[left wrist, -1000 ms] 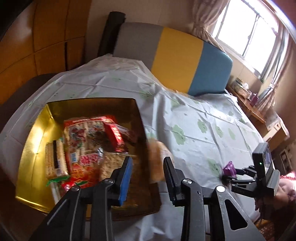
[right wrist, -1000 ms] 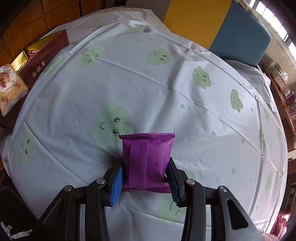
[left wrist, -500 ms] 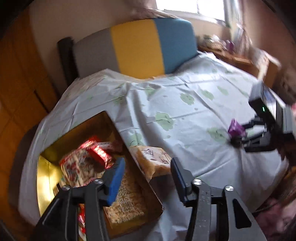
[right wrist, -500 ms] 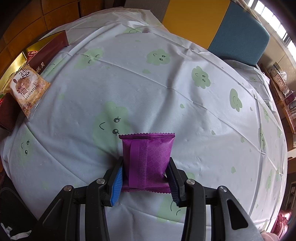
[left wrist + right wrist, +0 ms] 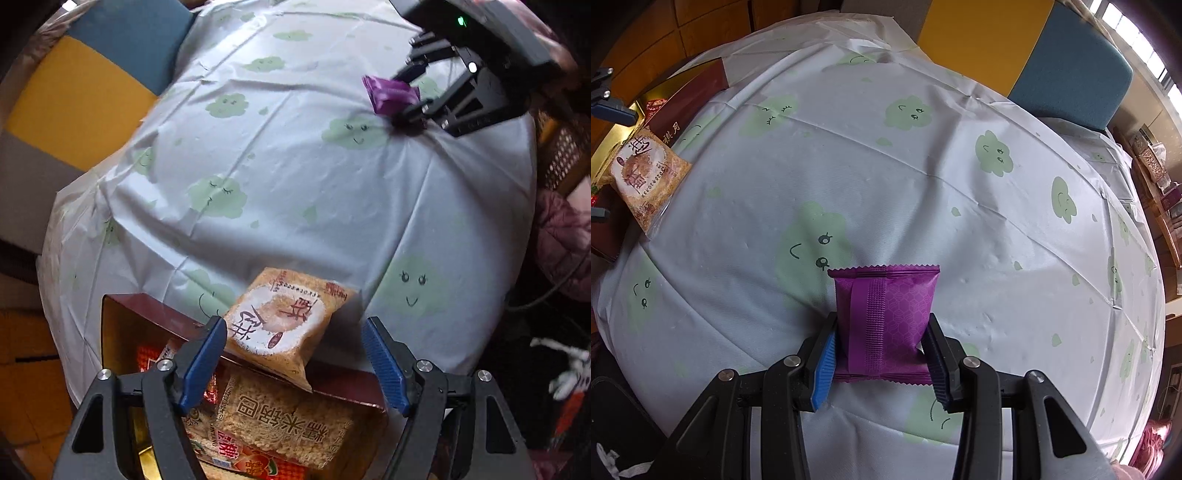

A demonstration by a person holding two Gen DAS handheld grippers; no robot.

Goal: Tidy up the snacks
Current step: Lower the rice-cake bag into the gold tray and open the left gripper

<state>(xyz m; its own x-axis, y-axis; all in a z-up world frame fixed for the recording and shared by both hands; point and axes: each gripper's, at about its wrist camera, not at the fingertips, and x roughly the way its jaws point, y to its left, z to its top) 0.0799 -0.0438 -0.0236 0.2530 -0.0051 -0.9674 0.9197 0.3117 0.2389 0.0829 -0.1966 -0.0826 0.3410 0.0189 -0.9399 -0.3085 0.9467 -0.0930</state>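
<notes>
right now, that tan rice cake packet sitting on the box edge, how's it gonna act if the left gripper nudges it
The tan packet lies half on the box wall, tilted, so a nudge would probably tip it off. Its film looks glossy, likely slippery. The pressed-grain cake inside seems stiff but crumbly. The left gripper, whose jaws have just been opening, has nothing between them.

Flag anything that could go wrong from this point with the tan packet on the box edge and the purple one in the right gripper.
The tan rice-cake packet lies half across the box rim, outside the open left gripper, whose jaws have just been opening; it may slide onto the tablecloth. The right gripper pinches only the purple packet's lower part, so it could slip or crush in transit.
</notes>
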